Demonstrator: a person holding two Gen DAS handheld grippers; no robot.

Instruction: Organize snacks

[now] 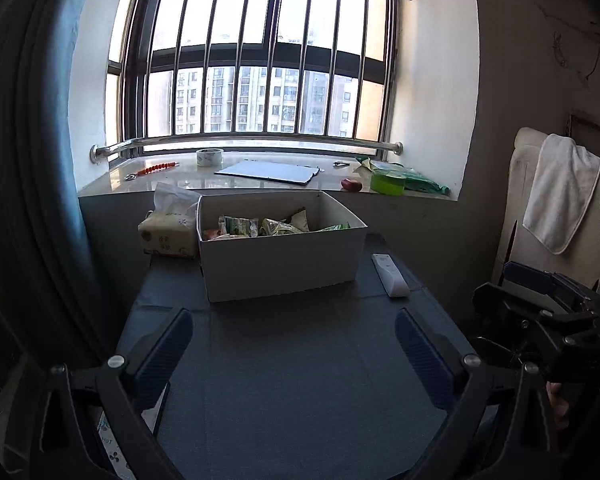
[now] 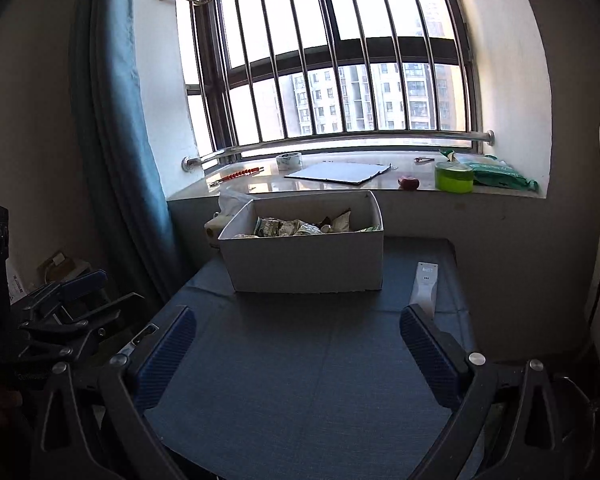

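Both the left hand-held gripper (image 1: 294, 340) and the right hand-held gripper (image 2: 298, 338) hover released over the desk (image 1: 300, 380); snack packets (image 1: 260, 226) lie inside the white cardboard box (image 1: 280, 264) ahead.

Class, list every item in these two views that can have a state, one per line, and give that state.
left gripper: open, holding nothing
right gripper: open, holding nothing
white box: lidless, upright on the table, holding snack packets
tissue pack: opened, a tissue sticking up
remote: lying flat beside the box
tape roll: flat on the windowsill
white towel: draped over a chair back
curtain: drawn aside
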